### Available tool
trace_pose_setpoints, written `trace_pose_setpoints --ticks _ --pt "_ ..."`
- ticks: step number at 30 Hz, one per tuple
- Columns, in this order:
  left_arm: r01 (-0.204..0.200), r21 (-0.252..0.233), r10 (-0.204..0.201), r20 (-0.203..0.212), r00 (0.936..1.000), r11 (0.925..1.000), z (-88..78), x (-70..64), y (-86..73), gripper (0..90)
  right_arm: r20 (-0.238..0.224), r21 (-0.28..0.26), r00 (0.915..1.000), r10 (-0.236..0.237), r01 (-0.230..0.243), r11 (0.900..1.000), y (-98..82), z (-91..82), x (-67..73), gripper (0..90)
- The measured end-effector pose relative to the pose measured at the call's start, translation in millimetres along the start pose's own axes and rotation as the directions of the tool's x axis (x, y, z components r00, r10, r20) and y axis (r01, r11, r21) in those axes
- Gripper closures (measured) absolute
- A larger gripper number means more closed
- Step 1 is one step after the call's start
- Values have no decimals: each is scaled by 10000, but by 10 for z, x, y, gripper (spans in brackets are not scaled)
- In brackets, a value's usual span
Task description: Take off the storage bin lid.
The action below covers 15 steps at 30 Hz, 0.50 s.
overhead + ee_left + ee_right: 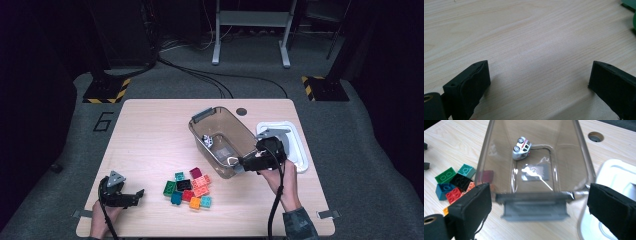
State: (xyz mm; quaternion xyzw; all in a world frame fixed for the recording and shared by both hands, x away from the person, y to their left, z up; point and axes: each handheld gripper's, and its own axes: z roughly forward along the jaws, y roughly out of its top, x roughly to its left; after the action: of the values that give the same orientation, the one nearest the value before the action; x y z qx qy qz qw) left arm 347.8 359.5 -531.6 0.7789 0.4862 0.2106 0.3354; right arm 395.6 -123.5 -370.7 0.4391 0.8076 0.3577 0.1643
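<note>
both hand-held grippers sit near the table's near edge. left hand-held gripper lies low by the near left corner, its jaws spread wide over bare wood with nothing between them. right hand-held gripper hangs toward the near right side, its jaws wide apart and gripping nothing; the near grey handle of the clear smoky plastic bin stands between them, untouched. that bin rests around the middle of the table, right of centre, holding a small silver toy car at its far end. a white plastic lid lies just beside the bin toward the right edge. a cluster of coloured building bricks lies left of the bin, nearer the near edge.
</note>
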Motion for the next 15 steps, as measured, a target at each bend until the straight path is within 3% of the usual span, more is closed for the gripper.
trace_pose_setpoints --ticks 8,15 --pt "85 -69 -85 -15 10000 9999 5 -6 -1 33 637 -687 9972 388 -344 9970 -375 -183 -136 36" --pt "85 -68 -85 -20 10000 9999 5 -7 -1 33 1112 -918 9887 1009 -908 9916 -753 -188 -274 36"
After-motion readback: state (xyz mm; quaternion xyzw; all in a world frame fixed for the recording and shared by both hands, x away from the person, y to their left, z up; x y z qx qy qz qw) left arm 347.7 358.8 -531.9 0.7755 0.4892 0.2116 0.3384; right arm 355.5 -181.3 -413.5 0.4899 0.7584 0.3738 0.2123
